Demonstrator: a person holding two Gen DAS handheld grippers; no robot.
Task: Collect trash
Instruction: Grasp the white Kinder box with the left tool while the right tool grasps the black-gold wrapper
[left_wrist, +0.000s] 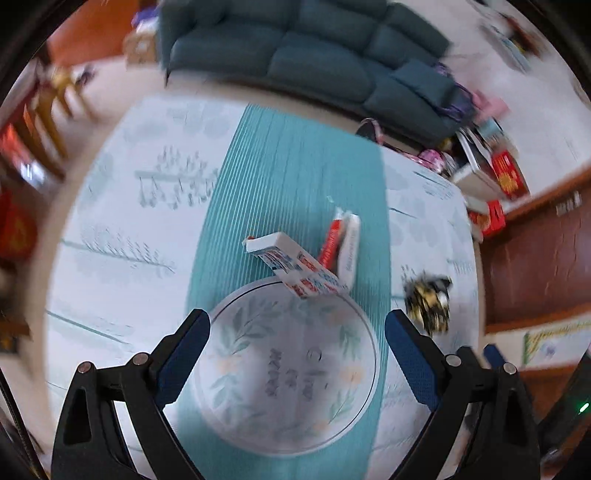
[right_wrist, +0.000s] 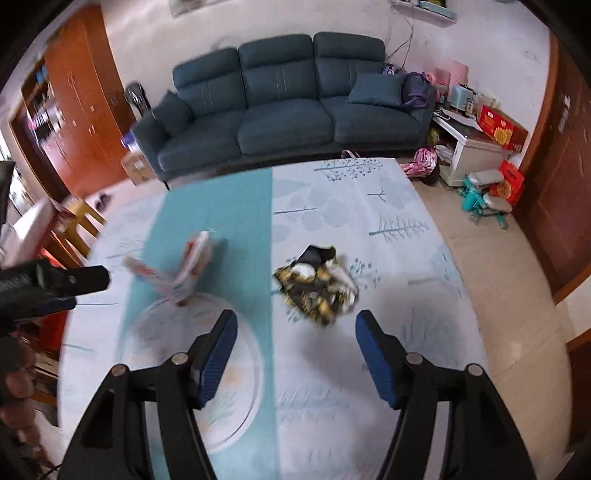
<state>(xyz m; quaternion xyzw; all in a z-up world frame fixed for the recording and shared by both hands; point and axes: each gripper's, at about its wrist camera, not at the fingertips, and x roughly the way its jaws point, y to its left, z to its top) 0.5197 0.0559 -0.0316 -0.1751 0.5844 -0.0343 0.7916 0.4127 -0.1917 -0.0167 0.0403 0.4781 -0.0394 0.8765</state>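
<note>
Clearly both empty: left gripper (left_wrist: 297, 332) gaped over the plate (left_wrist: 221, 424), right gripper (right_wrist: 295, 332) spread just short of the crumpled wrapper (right_wrist: 317, 291) beside the plate, likely lining up a grab.

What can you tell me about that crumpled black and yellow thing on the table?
The crumpled wrapper looks like shiny, thin packaging, black with yellow and white patches, scrunched into a loose lump. It lies on the pale tree-patterned tablecloth, right of the teal stripe, apart from the boxes and plate. Nothing touches it; the open right hand-held gripper is just short of it.
</note>
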